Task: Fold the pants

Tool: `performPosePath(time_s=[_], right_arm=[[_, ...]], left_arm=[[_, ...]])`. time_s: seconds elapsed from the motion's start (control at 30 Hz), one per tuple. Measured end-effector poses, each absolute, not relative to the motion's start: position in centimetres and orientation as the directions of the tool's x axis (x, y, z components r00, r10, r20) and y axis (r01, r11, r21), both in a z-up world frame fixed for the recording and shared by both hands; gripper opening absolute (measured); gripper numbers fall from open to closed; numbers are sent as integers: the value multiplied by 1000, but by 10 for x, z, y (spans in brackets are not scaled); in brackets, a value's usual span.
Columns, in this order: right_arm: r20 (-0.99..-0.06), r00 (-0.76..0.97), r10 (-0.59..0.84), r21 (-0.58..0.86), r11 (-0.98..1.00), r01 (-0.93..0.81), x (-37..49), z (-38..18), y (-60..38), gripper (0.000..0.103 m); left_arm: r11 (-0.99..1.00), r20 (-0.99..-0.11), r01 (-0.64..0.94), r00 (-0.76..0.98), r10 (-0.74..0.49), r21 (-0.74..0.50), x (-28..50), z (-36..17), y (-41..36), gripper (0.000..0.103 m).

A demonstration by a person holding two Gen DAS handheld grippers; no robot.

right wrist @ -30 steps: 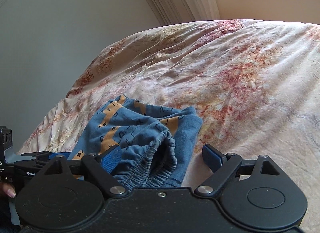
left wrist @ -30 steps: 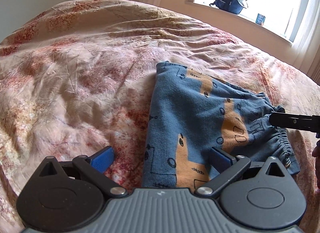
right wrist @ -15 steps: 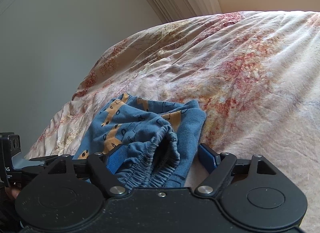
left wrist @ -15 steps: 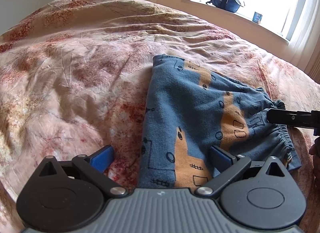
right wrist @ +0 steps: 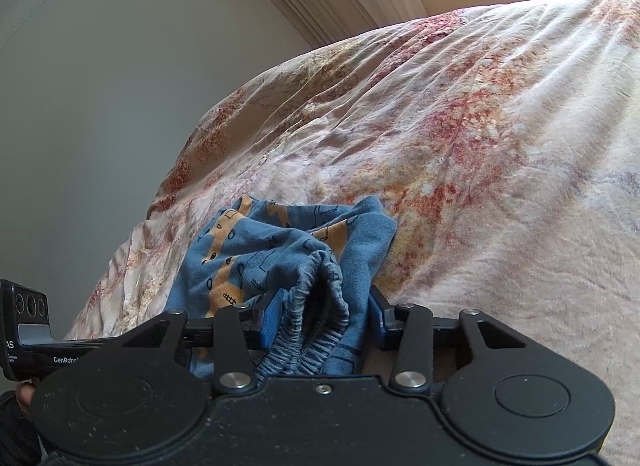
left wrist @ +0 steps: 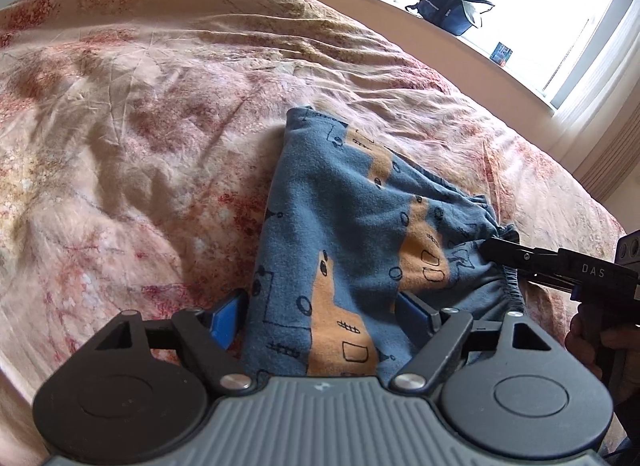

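Pants [left wrist: 352, 234], blue with orange print, lay part-folded on the bed [left wrist: 132, 113] at its near edge, so both claws could reach an end. The right claw [right wrist: 322, 312] had just been closing and pinched the bunched elastic waistband, while the left claw [left wrist: 320, 312], also narrowing, straddled the hem without clamping it yet. Loads of bare bedspread far and left to fold onto.
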State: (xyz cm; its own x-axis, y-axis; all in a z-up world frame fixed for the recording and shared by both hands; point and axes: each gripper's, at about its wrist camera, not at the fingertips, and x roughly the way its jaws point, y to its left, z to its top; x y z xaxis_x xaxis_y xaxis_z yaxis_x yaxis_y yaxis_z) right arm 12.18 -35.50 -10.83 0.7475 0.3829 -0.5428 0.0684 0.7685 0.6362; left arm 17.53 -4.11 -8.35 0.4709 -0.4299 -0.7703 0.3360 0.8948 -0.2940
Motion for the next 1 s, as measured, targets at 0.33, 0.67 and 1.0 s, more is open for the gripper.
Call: performPosePath(time_s=[0.33,0.67,1.0], right_arm=[[-550,746,375,628,774,74,121,-108,-352,43],[-564,744,359,604,794,75,124,-109,-348,42],[-570,746,343,584,808,75,125,-109,-344,39]], left_arm=[[901,-792,187,430,-433,-391,188,-86,-18,61],[922,-818,179,426,-387,-343,188,-85,-25,53],[932,-820,193,442,-362,-308,184,-80,-32,43]])
